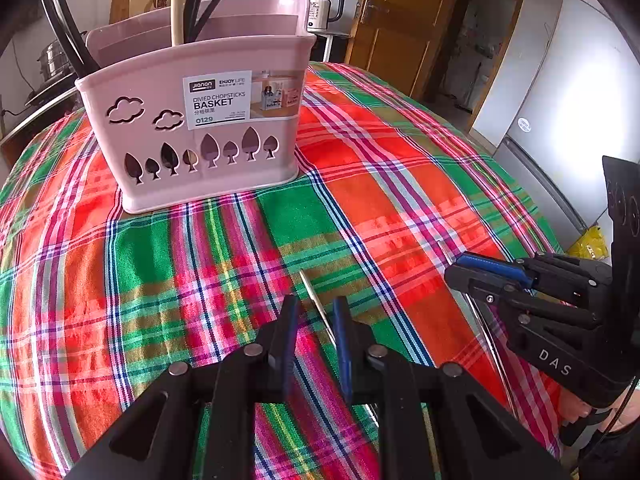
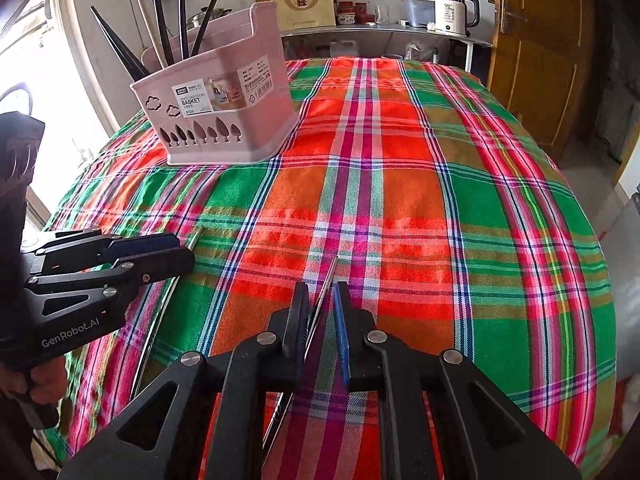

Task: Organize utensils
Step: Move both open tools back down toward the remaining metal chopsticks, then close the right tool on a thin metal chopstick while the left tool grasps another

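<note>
A pink chopstick basket (image 1: 240, 176) (image 2: 256, 136) stands on the plaid tablecloth with several black chopsticks (image 1: 68, 36) (image 2: 160, 20) and a wooden one (image 1: 176, 0) upright in it. Two metal chopsticks lie on the cloth near me. One metal chopstick (image 1: 308, 284) runs between the fingers of my left gripper (image 1: 315, 303) (image 2: 186, 250), close to the blue right pad, with a gap still showing. The other metal chopstick (image 2: 330, 276) lies between the fingers of my right gripper (image 2: 320, 292) (image 1: 454, 268), nearer the left finger. Both jaws stand narrow, not pressing.
The table's right edge drops toward a grey fridge (image 1: 560, 100) and a wooden door (image 2: 540, 60). Behind the table a shelf holds a white kettle (image 2: 454, 12) and jars. A hand (image 2: 44, 380) grips the left tool's handle.
</note>
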Demonstrator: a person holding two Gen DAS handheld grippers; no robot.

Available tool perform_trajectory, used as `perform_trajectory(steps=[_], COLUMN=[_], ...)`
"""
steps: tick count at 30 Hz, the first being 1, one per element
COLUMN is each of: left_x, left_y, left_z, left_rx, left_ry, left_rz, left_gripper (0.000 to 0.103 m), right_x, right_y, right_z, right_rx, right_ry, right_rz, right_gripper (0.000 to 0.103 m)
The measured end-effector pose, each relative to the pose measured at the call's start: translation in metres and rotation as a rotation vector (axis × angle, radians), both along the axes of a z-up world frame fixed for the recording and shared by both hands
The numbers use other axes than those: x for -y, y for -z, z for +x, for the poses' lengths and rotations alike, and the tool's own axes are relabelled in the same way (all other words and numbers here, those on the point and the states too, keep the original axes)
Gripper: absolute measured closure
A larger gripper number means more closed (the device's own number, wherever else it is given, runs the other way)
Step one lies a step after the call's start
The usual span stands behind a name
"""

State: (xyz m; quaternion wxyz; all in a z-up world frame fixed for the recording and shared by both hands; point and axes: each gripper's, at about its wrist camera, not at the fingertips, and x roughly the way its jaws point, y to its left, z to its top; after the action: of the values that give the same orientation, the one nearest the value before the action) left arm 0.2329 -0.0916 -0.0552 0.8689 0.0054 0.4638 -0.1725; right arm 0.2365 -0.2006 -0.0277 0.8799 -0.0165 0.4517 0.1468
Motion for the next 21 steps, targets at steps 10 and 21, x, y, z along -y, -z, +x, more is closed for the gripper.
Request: perform_trajectory(steps=[10,21], left_x=[-0.001,-0.007], left_y=[-0.003,-0.007], left_z=[0.003,0.013], left_rx=[-0.031,-0.062], left_ry=[0.029,0.017], left_rz=[0.06,0.031], left_gripper=[0.093,0.099], right_x=[-0.009,-0.005], right_y=[-0.001,-0.006], right_z=[0.012,0.012], right_rx=[-0.032,-0.031], right_ry=[-0.007,-0.002], right_rz=[-0.061,-0.012], right_gripper=[0.092,0.099])
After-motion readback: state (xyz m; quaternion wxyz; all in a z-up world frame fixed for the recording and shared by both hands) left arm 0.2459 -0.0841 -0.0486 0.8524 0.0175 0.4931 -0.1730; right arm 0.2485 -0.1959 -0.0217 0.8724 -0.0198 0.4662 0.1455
